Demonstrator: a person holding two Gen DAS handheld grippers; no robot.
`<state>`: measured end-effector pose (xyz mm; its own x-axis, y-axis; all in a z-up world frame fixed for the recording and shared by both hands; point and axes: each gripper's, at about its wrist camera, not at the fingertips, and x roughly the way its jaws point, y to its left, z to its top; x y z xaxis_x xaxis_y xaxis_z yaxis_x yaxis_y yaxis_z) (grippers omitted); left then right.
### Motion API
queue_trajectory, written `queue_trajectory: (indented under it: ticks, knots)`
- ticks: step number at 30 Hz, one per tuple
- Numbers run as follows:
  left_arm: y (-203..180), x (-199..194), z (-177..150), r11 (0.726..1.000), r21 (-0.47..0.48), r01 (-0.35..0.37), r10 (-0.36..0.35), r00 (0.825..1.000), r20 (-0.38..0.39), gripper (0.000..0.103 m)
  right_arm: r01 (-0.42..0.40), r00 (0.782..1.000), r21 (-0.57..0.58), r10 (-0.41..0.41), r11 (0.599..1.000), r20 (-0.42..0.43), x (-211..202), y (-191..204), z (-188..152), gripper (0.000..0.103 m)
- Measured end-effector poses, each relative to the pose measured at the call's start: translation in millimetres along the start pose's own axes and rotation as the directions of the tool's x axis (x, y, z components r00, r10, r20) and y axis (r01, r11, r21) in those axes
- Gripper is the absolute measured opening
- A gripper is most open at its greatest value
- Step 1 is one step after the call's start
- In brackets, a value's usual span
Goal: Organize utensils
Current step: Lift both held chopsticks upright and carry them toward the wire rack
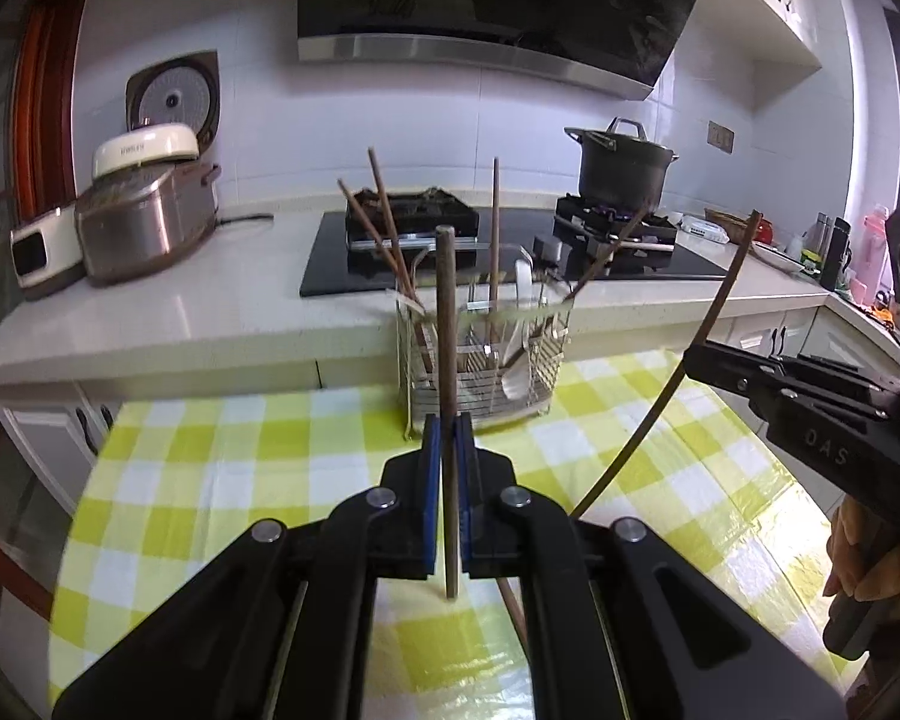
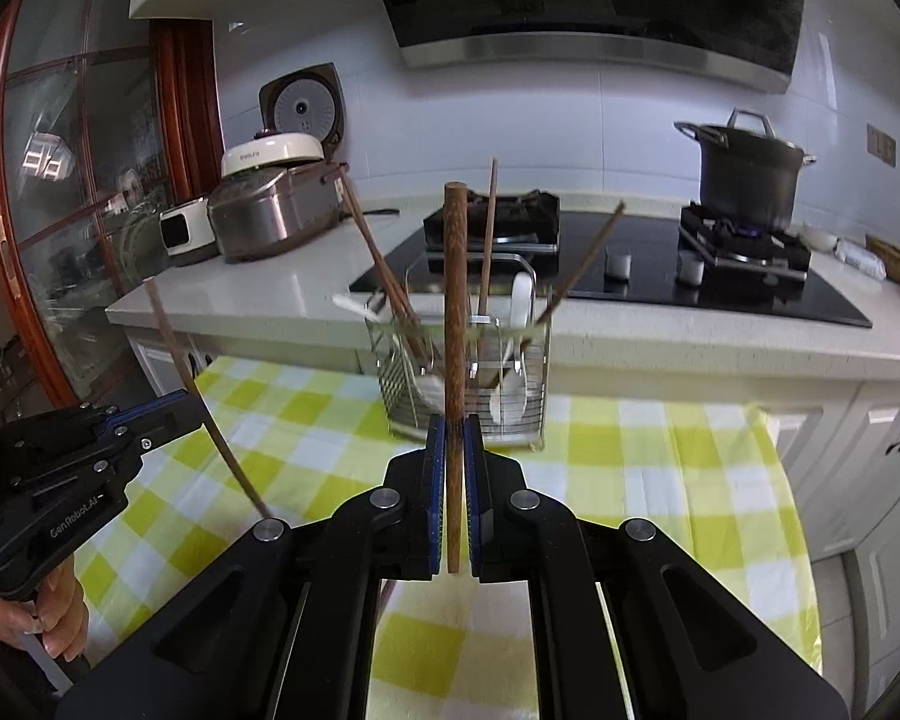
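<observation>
**Observer:** Where are the chopsticks right now?

**Operator:** I've got one in each hand. The left gripper (image 1: 448,420) has its jaws clamped on a dark wooden chopstick (image 1: 446,324), standing nearly upright between the blue pads. The right gripper (image 2: 455,420) is pinched the same way on a lighter brown chopstick (image 2: 455,300), also close to vertical. Both are off the checked tablecloth (image 1: 210,450), in front of the wire utensil caddy (image 1: 486,360).

**Observer:** What's already in the caddy?

**Operator:** Several chopsticks leaning out at different angles, plus what looks like a white spoon (image 2: 521,300). It sits at the far edge of the table, just in front of the white countertop (image 1: 180,300).

**Observer:** What worries you?

**Operator:** Mostly those leaning sticks. If I lower mine in carelessly, I judge the tips could strike them or catch the caddy's wire rim and skid off. Each stick is gripped low on its length, so a knock near the tip could pivot it between the pads. The two grippers are also near each other; from the left wrist view the right one (image 1: 810,396) sits just to the side, so crossing paths risks a clash.

**Observer:** Anything behind?

**Operator:** A black stockpot (image 2: 744,174) on a burner, well apart.
</observation>
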<state>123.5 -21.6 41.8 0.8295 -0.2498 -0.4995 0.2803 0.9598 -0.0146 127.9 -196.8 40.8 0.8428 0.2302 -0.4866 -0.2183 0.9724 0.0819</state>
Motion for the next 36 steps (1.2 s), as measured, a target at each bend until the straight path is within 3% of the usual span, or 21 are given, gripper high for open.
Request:
queue_trajectory:
  ticks: [22,31,36]
  knots:
    - [-3,-8,122,0.999,0.052,0.009,-0.016,0.990,0.141,0.005,0.015,0.989,-0.061,-0.006,0.998,0.146,-13,2,113,0.007]
    - [-6,8,179,0.999,0.046,0.024,-0.032,0.983,0.180,0.005,0.004,0.988,-0.026,0.000,1.000,0.151,12,-16,151,0.007]
    - [-9,30,191,0.999,0.037,0.025,-0.031,0.982,0.185,0.005,0.006,0.990,-0.020,-0.003,1.000,0.140,32,-21,157,0.007]
